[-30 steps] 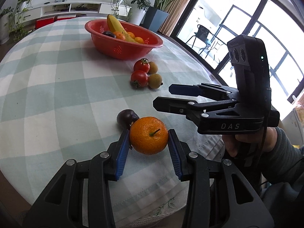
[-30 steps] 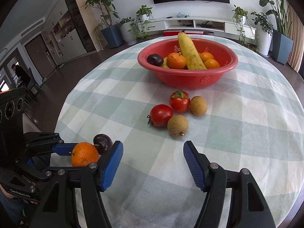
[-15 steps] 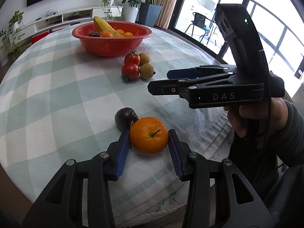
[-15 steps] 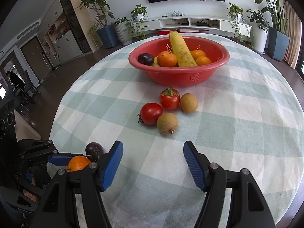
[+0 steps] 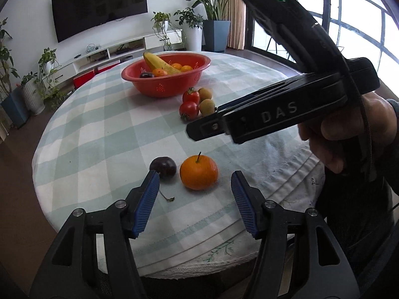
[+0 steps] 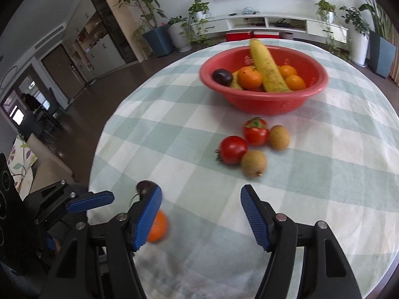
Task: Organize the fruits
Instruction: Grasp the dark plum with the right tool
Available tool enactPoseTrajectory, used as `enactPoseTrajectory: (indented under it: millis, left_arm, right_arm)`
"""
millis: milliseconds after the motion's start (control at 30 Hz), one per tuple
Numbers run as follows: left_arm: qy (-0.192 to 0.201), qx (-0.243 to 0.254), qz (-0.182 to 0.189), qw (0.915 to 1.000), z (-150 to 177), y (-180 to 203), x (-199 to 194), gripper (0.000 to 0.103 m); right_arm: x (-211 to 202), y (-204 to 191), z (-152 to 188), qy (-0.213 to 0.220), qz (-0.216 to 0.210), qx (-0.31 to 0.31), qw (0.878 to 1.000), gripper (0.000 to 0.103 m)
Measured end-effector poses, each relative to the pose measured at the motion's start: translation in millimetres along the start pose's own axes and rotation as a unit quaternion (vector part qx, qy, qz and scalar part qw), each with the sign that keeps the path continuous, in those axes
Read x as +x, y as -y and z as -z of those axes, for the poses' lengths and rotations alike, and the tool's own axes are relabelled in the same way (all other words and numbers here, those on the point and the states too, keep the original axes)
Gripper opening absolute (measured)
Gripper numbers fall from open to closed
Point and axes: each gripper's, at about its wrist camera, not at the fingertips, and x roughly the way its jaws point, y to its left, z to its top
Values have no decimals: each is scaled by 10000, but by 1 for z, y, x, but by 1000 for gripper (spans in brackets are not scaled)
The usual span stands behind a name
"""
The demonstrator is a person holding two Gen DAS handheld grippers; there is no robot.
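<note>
Round table, green-white checked cloth, living room behind. Landmark: red bowl at far side, holding banana, oranges, plum. Two tomatoes and two kiwis clustered just in front of bowl. Loose orange and dark plum at near edge, well apart from bowl, side by side. Left gripper: jaws wide open, nothing held, orange between the tips, untouched. Right gripper: jaws wide open, nothing held, hovering between near-edge pair and tomato cluster.
</note>
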Motion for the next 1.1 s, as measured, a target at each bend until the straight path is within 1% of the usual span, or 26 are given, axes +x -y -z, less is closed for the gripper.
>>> enactPoseTrajectory:
  millis: [100, 200, 300, 333, 433, 467, 533, 567, 700, 767, 800, 933, 1100]
  left_arm:
    - [52, -19, 73, 10000, 5, 3, -6, 58]
    - [51, -101, 15, 9999, 13, 4, -12, 58]
    - [15, -237, 6, 9997, 23, 3, -16, 58]
    - [-12, -256, 25, 9997, 25, 3, -16, 58]
    - [37, -309, 78, 9995, 26, 1, -18, 58]
    - [52, -325, 86, 9994, 26, 1, -19, 58]
    - [57, -371, 115, 9992, 28, -2, -19, 58]
    - [53, -400, 130, 9991, 29, -3, -19, 58]
    - [51, -473, 187, 9987, 31, -6, -19, 58]
    - [51, -492, 200, 9986, 29, -7, -17, 59]
    - [54, -506, 204, 9985, 29, -8, -18, 62]
    - [59, -582, 221, 9980, 30, -10, -18, 63]
    - [41, -668, 263, 9974, 28, -13, -16, 63]
  right_arm:
    - [17, -22, -8, -408, -242, -417, 9980, 70]
    - [31, -41, -16, -729, -242, -800, 9938, 69]
    - [44, -57, -20, -1036, -227, -1238, 9866, 68]
    - [51, -61, -20, -1199, -228, -1362, 9831, 64]
    - [68, -66, -16, -1553, -42, -1636, 9742, 55]
    - [68, -68, -16, -1528, -27, -1739, 9728, 55]
    - [68, -70, -17, -1607, -22, -1782, 9708, 50]
    - [68, -69, -17, -1626, -20, -1787, 9704, 50]
    - [67, -70, -16, -1667, 34, -1871, 9681, 43]
    - [67, -69, -17, -1646, 50, -1844, 9690, 39]
    - [67, -69, -17, -1634, 46, -1823, 9696, 38]
    - [65, -67, -20, -1554, 14, -1748, 9723, 31]
    - [61, -64, -24, -1411, -67, -1606, 9769, 30]
